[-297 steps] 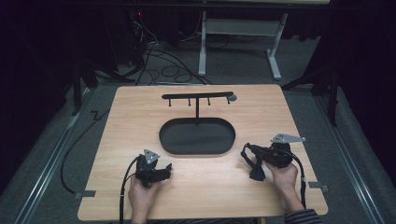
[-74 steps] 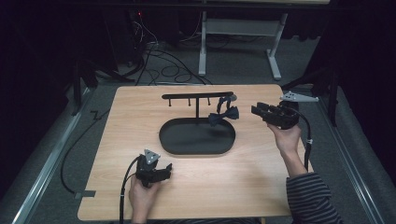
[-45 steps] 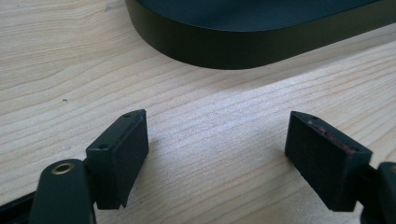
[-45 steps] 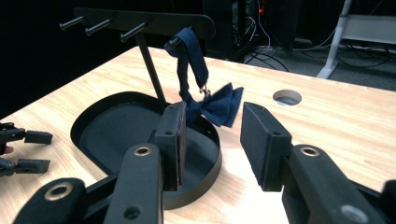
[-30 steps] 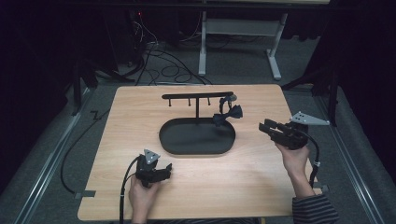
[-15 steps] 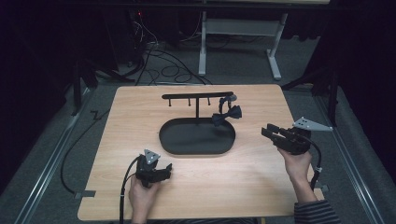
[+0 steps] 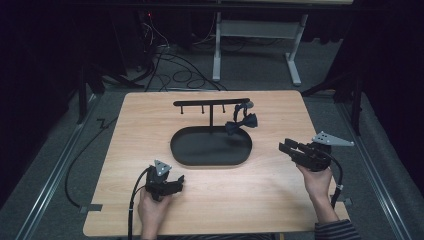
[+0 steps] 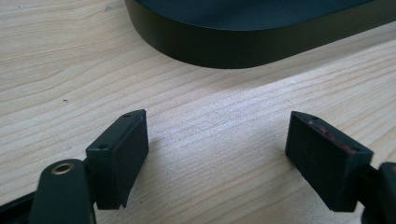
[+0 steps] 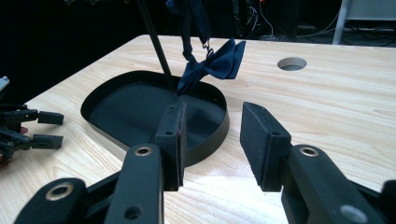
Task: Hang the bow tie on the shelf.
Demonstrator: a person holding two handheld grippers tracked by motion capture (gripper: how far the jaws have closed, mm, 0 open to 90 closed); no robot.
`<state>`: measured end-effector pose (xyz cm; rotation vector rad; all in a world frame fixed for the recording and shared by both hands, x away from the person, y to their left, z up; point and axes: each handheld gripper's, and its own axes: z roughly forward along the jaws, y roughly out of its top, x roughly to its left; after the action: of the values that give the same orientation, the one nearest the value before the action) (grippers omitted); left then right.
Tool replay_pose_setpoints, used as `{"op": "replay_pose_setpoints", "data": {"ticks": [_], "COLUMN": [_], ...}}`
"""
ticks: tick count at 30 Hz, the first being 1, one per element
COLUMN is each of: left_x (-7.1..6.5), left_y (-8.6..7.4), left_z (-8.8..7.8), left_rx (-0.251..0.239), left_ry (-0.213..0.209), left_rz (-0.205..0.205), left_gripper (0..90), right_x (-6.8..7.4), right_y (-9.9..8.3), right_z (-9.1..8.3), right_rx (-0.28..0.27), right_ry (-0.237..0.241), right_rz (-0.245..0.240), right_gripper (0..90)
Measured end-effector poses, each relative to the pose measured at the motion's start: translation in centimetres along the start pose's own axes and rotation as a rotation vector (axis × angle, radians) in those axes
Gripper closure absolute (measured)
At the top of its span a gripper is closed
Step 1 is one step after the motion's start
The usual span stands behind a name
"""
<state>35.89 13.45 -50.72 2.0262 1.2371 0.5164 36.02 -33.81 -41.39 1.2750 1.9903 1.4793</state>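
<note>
Left claw (image 7: pixel 175 181): spread wide, empty, low over tabletop (image 7: pixel 150 130).
Right claw (image 7: pixel 286 147): parted, empty.
Bow tie (image 9: pixel 212 63): hanging from stand (image 7: pixel 211 103); strap top cut off.

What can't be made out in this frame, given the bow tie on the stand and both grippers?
- Bow tie: in the right gripper view its strap runs off the top edge, so the hook holding it is cut off; in the high view that link is too small to tell.
- Stand: its pegs are tiny in the high view.
- Tray: its inside is cut off in the left gripper view.
</note>
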Motion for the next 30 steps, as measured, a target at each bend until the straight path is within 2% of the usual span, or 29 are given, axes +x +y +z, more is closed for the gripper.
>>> {"op": "replay_pose_setpoints", "data": {"ticks": [30], "left_x": [0.0], "left_y": [0.0], "left_z": [0.0], "left_rx": [0.001], "left_ry": [0.002], "left_rz": [0.002], "left_gripper": [21.4], "right_x": [0.3], "right_y": [-2.4], "right_z": [0.8], "right_rx": [0.038], "right_ry": [0.034], "right_rz": [0.037], "right_gripper": [62.7]}}
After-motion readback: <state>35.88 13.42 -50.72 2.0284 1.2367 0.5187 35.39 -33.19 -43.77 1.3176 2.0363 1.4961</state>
